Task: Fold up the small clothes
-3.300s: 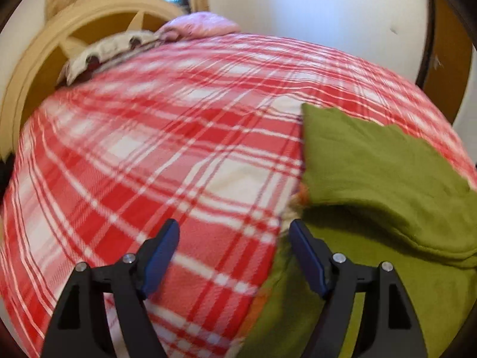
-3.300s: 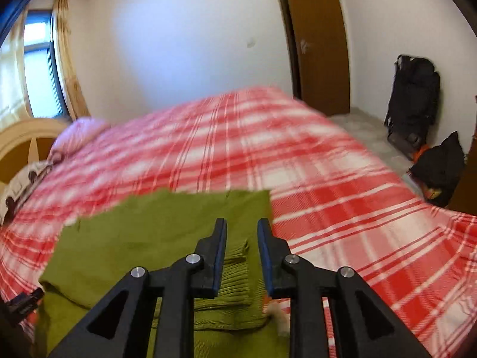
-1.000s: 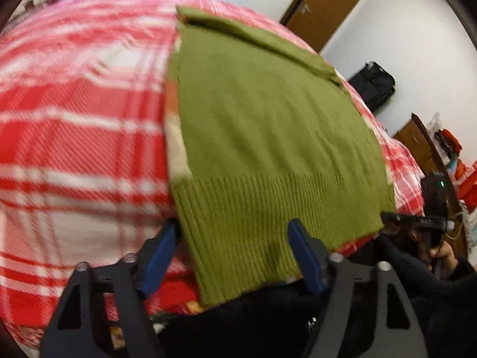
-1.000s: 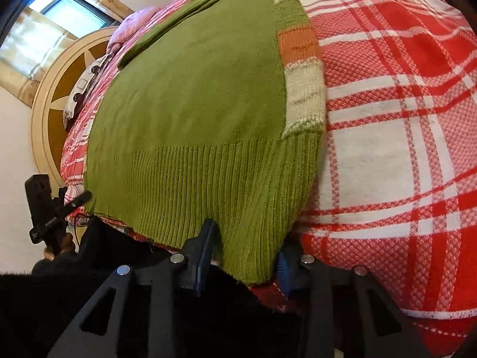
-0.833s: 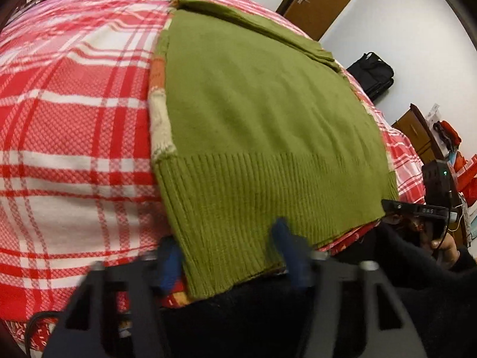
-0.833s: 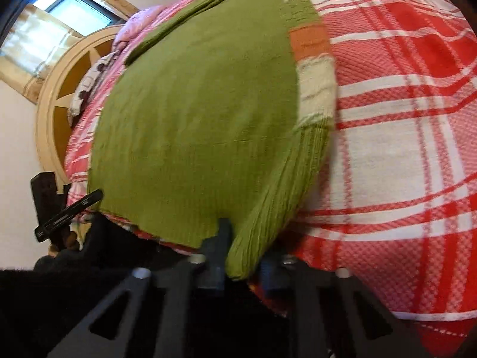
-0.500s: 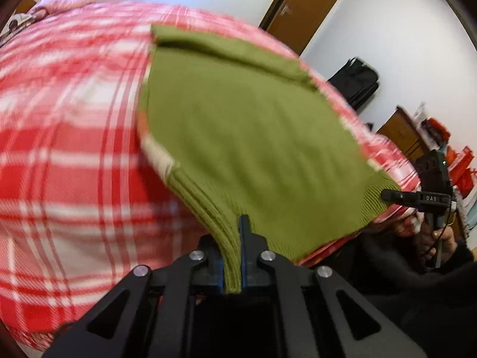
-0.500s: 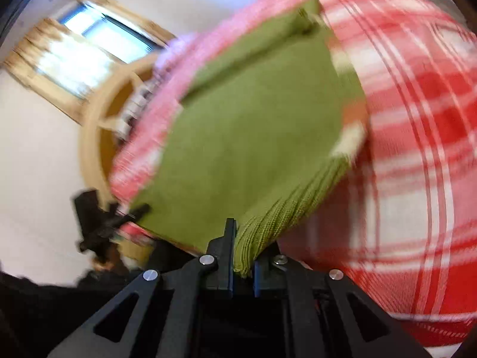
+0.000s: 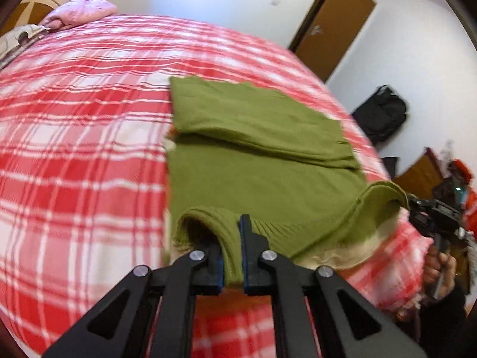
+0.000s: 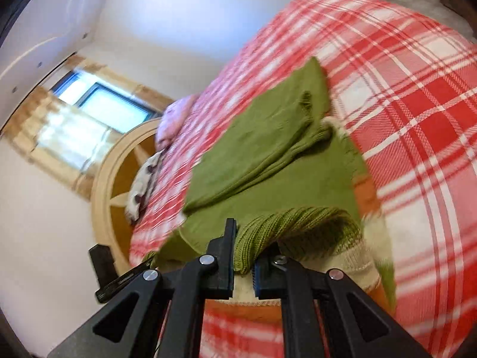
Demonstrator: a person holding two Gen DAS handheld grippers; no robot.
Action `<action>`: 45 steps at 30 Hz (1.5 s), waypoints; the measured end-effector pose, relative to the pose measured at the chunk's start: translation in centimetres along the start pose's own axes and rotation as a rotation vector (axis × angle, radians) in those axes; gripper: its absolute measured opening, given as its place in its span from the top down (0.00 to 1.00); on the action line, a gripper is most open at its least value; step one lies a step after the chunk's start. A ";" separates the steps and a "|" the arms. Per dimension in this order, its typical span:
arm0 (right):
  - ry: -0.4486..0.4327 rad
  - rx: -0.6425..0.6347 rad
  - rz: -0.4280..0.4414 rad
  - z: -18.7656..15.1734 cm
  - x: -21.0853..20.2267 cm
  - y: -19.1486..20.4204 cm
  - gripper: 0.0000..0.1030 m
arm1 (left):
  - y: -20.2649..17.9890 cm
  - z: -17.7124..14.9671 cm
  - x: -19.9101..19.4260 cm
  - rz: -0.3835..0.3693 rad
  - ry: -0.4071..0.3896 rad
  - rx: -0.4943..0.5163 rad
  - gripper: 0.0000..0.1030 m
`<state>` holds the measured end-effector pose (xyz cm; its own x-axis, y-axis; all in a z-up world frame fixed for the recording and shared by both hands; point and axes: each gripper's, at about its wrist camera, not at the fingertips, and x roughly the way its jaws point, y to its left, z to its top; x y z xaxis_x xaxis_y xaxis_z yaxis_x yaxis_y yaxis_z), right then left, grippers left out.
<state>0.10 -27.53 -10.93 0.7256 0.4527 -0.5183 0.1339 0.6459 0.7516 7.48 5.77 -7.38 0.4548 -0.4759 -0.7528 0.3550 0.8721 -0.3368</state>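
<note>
the green knit sweater (image 9: 256,161) lies on the bed (image 9: 77,155), on its red and white plaid cover, and every place here is given from that sweater. its far part is folded over into a thicker band across the top; its near ribbed hem is raised off the cover at both corners. the left hand-held gripper (image 9: 231,256) is at the sweater's near left hem corner, jaws pressed onto a fold of the ribbing; they have just eased apart a little, the knit still pinched between them. the right hand-held gripper (image 10: 243,253) is at the near right hem corner, jaws pressed tight on the ribbed edge, with cream and orange stripes of the garment showing just under the lifted hem. in the left wrist view that right hand-held gripper shows at the sweater's right edge, carried by a hand (image 9: 439,265). beyond the sweater's far end stand a pink pillow (image 9: 82,12) and a brown door (image 9: 334,26). no writing or label can be read.
</note>
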 end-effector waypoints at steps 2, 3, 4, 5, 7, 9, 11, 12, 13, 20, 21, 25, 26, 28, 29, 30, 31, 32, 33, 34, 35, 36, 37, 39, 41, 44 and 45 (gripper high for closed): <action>0.032 0.037 -0.028 0.4 1.4 -1.3 0.91 | 0.6 0.8 1.6 0.044 0.028 -0.001 0.84; 0.052 0.061 -0.033 0.5 1.9 -1.9 0.90 | 0.9 1.1 1.9 0.054 0.042 -0.005 0.82; 0.068 0.087 -0.027 0.6 2.1 -2.3 0.87 | 1.3 1.3 2.3 0.052 0.061 -0.013 0.76; 0.069 0.102 -0.011 0.8 2.0 -2.4 0.85 | 1.7 1.5 2.5 0.051 0.081 -0.020 0.70; 0.017 0.095 0.049 1.4 0.9 -2.3 0.62 | 2.4 1.8 1.9 0.076 0.067 -0.010 0.41; -0.040 0.090 0.079 1.7 -0.5 -1.9 0.34 | 3.1 2.1 0.2 0.114 -0.009 0.024 0.27; -0.102 0.089 0.125 2.0 -2.1 -1.5 0.30 | 3.9 2.2 -1.1 0.119 -0.058 0.036 0.17; -0.118 0.074 0.128 1.9 -2.7 -1.1 0.30 | 4.3 2.3 -1.6 0.125 -0.083 0.035 0.17; -0.137 0.042 0.108 1.9 -3.3 -0.4 0.30 | 4.7 2.3 -2.2 0.136 -0.110 0.037 0.17; -0.177 -0.242 -0.180 -0.8 -4.6 3.6 0.30 | 3.4 3.3 -1.1 0.126 -0.145 0.194 0.17; -0.176 -0.286 -0.238 -1.1 -4.5 4.2 0.30 | 3.0 3.3 -0.6 0.129 -0.141 0.207 0.17; -0.161 -0.420 -0.386 -2.5 -3.9 3.9 0.30 | 1.3 2.9 2.4 0.111 -0.092 0.231 0.20; -0.147 -0.432 -0.402 -2.6 -3.6 3.7 0.30 | 1.0 2.7 2.8 0.117 -0.090 0.237 0.22; -0.119 -0.459 -0.432 -2.6 -2.9 3.2 0.30 | 0.1 2.1 3.8 0.133 -0.083 0.253 0.30; -0.111 -0.472 -0.442 -2.5 -2.5 3.2 0.30 | 0.0 1.9 4.2 0.135 -0.074 0.256 0.32; -0.102 -0.487 -0.454 -2.4 -2.0 3.2 0.30 | -0.3 1.7 4.7 0.137 -0.058 0.258 0.33; -0.088 -0.506 -0.472 -2.2 -1.2 3.3 0.30 | -0.5 1.5 5.0 0.136 -0.049 0.259 0.33; -0.080 -0.514 -0.482 -2.0 -0.7 3.3 0.31 | -0.6 1.3 5.3 0.135 -0.039 0.262 0.33; -0.072 -0.520 -0.489 -1.7 -0.1 3.2 0.35 | -0.7 1.2 5.4 0.136 -0.037 0.264 0.33; -0.055 -0.527 -0.495 -1.2 1.0 3.0 0.39 | -0.8 1.1 5.4 0.137 -0.036 0.266 0.33; -0.045 -0.532 -0.503 -1.0 1.7 2.9 0.41 | -0.8 1.2 5.4 0.134 -0.035 0.264 0.33; -0.033 -0.542 -0.514 -0.7 2.6 2.6 0.43 | -0.8 1.2 5.4 0.130 -0.035 0.260 0.33; -0.022 -0.548 -0.523 -0.5 3.5 2.4 0.43 | -0.8 1.3 5.4 0.124 -0.033 0.253 0.33; -0.002 -0.557 -0.556 -0.3 4.9 1.9 0.43 | -0.6 1.5 5.4 0.102 -0.029 0.233 0.32; -0.003 -0.591 -0.601 -0.4 6.0 1.8 0.43 | -0.1 1.7 5.3 0.067 -0.019 0.201 0.32; 0.005 -0.645 -0.604 -0.9 6.6 1.9 0.46 | 0.4 1.9 4.8 0.036 -0.018 0.178 0.30; 0.014 -0.655 -0.585 -1.1 6.6 2.0 0.60 | 0.4 2.0 4.8 0.031 -0.022 0.176 0.30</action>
<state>4.44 -22.56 -13.30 0.6526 -0.0566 -0.7556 0.0640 0.9978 -0.0195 11.39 3.60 -9.98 0.4852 -0.4529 -0.7480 0.4771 0.8540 -0.2077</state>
